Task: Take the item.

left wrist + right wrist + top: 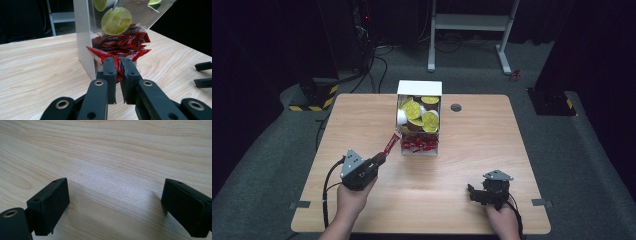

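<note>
Setting: dark room with grey carpet; a pale wooden table (362, 115) with visible grain and rounded corners.
Left gripper (381, 159): black plastic, in the person's left hand (353, 197); its jaws are pinched nearly together on a red sachet (390, 143).
Red sachet: flat, glossy, narrow packet; its long axis slants from the jaws up and to the right in the high view, its far end at the lower opening of the dispenser box (419, 88).
Dispenser box: white upright walls with a clear sloping front; round yellow-lidded pods (412, 108) above, a loose heap of crinkled red sachets (419, 144) in the tray below.
Right gripper (473, 193): resting low on bare wood near the front right edge, jaws spread wide with nothing between them.
</note>
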A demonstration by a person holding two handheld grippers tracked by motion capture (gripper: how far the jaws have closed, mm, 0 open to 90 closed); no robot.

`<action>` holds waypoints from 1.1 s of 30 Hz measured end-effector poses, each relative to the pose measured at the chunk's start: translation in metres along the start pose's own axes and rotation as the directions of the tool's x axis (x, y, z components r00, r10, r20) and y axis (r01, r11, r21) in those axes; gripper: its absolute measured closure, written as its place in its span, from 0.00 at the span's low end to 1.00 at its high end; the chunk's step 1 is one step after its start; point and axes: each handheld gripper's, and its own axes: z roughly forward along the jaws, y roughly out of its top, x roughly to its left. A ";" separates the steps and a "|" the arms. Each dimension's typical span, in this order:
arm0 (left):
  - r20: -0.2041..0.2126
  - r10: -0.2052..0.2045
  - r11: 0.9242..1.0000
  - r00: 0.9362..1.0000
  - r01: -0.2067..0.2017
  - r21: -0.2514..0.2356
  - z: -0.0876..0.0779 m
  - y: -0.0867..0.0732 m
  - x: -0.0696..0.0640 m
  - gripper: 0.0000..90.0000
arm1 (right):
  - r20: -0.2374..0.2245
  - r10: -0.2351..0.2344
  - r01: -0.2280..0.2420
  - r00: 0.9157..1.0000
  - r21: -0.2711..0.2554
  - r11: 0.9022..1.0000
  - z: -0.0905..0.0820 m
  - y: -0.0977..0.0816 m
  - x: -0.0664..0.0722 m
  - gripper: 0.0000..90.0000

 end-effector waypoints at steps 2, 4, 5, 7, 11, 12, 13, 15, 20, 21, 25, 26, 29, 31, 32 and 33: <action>-0.001 0.000 1.000 1.000 0.000 -0.005 -0.002 0.000 0.002 0.93 | 0.000 0.000 0.000 1.000 0.000 1.000 0.000 0.000 0.000 0.09; -0.005 0.005 1.000 1.000 -0.005 -0.009 -0.003 -0.001 0.004 0.93 | 0.000 0.002 -0.002 1.000 0.001 1.000 0.000 0.000 0.000 0.09; -0.006 0.003 1.000 1.000 -0.003 -0.011 -0.003 -0.001 0.005 0.93 | -0.001 0.000 0.000 1.000 0.001 1.000 0.000 0.000 0.000 0.09; -0.004 0.011 1.000 1.000 -0.011 -0.012 -0.003 -0.002 0.008 0.93 | -0.001 0.000 0.000 1.000 0.000 1.000 0.000 0.000 0.000 0.09; -0.008 0.035 0.999 0.999 -0.035 -0.011 -0.005 -0.003 0.012 0.93 | -0.001 0.003 -0.003 1.000 -0.001 1.000 0.000 0.000 0.001 0.09; -0.011 0.036 0.999 0.999 -0.036 -0.011 -0.005 -0.003 0.013 0.93 | -0.001 0.003 -0.003 1.000 -0.001 1.000 0.000 0.000 0.001 0.09; -0.014 0.034 0.999 0.999 -0.034 -0.012 -0.005 -0.003 0.014 0.93 | -0.001 0.002 -0.002 1.000 -0.001 1.000 0.000 0.000 0.001 0.09; -0.026 0.033 0.999 0.999 -0.033 -0.011 -0.005 -0.003 0.018 0.93 | -0.001 0.002 -0.002 1.000 -0.001 1.000 0.000 0.000 0.001 0.09; -0.044 0.020 1.000 0.999 -0.021 -0.017 -0.005 -0.005 0.029 0.93 | -0.001 0.002 -0.002 1.000 0.000 1.000 0.000 0.000 0.001 0.09; -0.047 0.017 1.000 0.999 -0.018 -0.015 -0.005 -0.005 0.032 0.93 | -0.002 0.002 -0.002 1.000 0.000 1.000 0.000 0.000 0.001 0.09; -0.068 -0.001 1.000 0.998 0.000 -0.012 -0.003 -0.005 0.041 0.93 | -0.004 -0.002 0.002 1.000 -0.004 1.000 0.000 -0.001 0.001 0.09; -0.074 -0.006 1.000 0.997 0.005 -0.014 -0.003 -0.005 0.044 0.93 | -0.004 -0.003 0.003 1.000 -0.004 1.000 0.000 -0.001 0.001 0.09; -0.073 -0.031 0.999 0.997 0.029 -0.028 -0.003 -0.005 0.051 0.93 | -0.004 -0.003 0.003 1.000 -0.004 1.000 0.000 -0.001 0.001 0.09; -0.080 -0.039 0.999 0.996 0.037 -0.030 -0.002 -0.004 0.055 0.93 | -0.004 -0.003 0.003 1.000 -0.004 1.000 -0.001 -0.001 0.001 0.09; -0.081 -0.041 0.999 0.996 0.038 -0.030 -0.001 -0.004 0.057 0.93 | -0.005 -0.003 0.003 1.000 -0.004 1.000 -0.001 -0.001 0.001 0.09; -0.083 -0.046 0.999 0.996 0.043 -0.030 -0.001 -0.003 0.059 0.93 | -0.005 -0.003 0.003 1.000 -0.004 1.000 -0.001 -0.001 0.001 0.09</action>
